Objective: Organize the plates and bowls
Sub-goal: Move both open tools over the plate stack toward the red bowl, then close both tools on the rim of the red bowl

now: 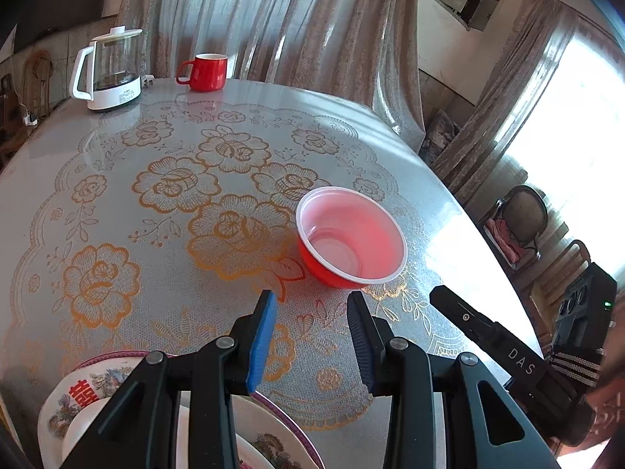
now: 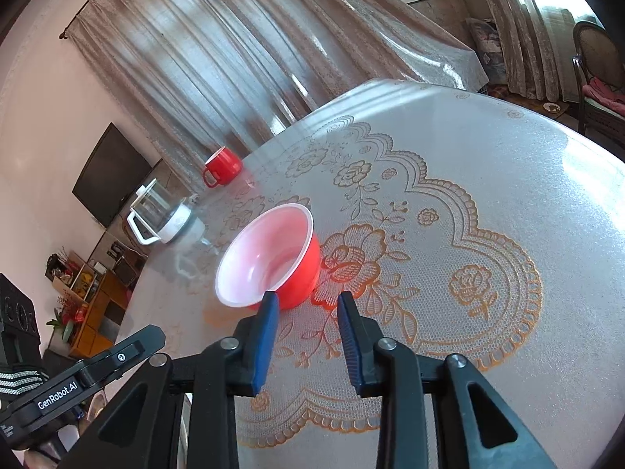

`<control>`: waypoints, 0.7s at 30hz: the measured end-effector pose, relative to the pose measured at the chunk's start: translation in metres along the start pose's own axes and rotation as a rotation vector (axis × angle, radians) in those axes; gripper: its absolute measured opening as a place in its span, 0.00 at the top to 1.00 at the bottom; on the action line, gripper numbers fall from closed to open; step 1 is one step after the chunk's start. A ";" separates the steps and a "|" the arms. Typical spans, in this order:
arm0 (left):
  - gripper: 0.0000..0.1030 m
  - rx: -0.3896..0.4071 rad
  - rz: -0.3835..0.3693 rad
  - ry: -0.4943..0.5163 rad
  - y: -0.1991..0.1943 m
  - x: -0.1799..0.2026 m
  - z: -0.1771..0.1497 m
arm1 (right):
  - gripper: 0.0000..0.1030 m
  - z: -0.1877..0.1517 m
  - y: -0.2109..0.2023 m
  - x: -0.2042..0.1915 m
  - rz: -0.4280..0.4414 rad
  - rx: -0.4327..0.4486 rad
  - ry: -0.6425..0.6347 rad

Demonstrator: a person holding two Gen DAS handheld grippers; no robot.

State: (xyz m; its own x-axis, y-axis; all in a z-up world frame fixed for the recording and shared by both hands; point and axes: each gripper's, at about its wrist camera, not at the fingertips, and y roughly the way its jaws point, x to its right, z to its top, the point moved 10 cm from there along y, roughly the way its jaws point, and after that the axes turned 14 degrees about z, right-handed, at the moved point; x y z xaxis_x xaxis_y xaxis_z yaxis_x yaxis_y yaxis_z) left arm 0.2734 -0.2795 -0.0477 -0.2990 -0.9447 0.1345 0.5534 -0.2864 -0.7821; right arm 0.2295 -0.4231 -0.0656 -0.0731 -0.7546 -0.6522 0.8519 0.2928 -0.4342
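Observation:
A red plastic bowl [image 1: 351,238] with a white inside stands upright on the table; it also shows in the right wrist view [image 2: 273,254]. My left gripper [image 1: 312,301] is open and empty, just short of the bowl's near side. My right gripper [image 2: 306,301] is open and empty, its left finger close to the bowl's near rim. Decorated plates [image 1: 101,383] with a white bowl [image 1: 78,426] on them lie under my left gripper at the lower left, partly hidden. The right gripper's body [image 1: 488,336] shows at the right of the left wrist view.
The round table [image 1: 117,179] has a lace-pattern cover. A glass kettle [image 1: 111,70] and a red mug [image 1: 205,72] stand at its far edge. Curtains hang behind. A chair [image 1: 523,219] stands beyond the table's right edge.

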 end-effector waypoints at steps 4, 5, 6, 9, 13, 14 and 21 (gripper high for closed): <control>0.64 -0.020 -0.031 -0.038 0.011 0.000 0.009 | 0.77 0.002 0.013 -0.001 0.011 -0.013 0.008; 0.64 -0.019 -0.036 -0.042 0.014 0.001 0.012 | 0.78 0.003 0.015 -0.002 0.014 -0.013 0.009; 0.64 -0.017 -0.035 -0.044 0.016 0.002 0.015 | 0.78 0.004 0.017 -0.003 0.014 -0.011 0.011; 0.64 -0.027 -0.043 -0.064 0.027 0.001 0.023 | 0.80 0.010 0.024 -0.001 0.012 -0.007 0.024; 0.64 -0.048 -0.064 -0.111 0.044 0.000 0.035 | 0.82 0.017 0.035 0.001 -0.003 -0.013 0.028; 0.64 -0.058 -0.072 -0.126 0.048 0.000 0.037 | 0.83 0.018 0.038 0.002 -0.006 -0.015 0.030; 0.75 -0.125 -0.086 -0.190 0.074 0.000 0.039 | 0.92 0.018 0.053 -0.002 -0.013 -0.040 -0.004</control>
State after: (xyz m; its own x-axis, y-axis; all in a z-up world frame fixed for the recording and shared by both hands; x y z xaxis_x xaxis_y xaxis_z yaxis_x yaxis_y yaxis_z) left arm 0.3448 -0.3074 -0.0816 -0.1828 -0.9341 0.3065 0.4281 -0.3563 -0.8305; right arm 0.2839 -0.4171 -0.0762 -0.0821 -0.7606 -0.6440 0.8297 0.3059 -0.4670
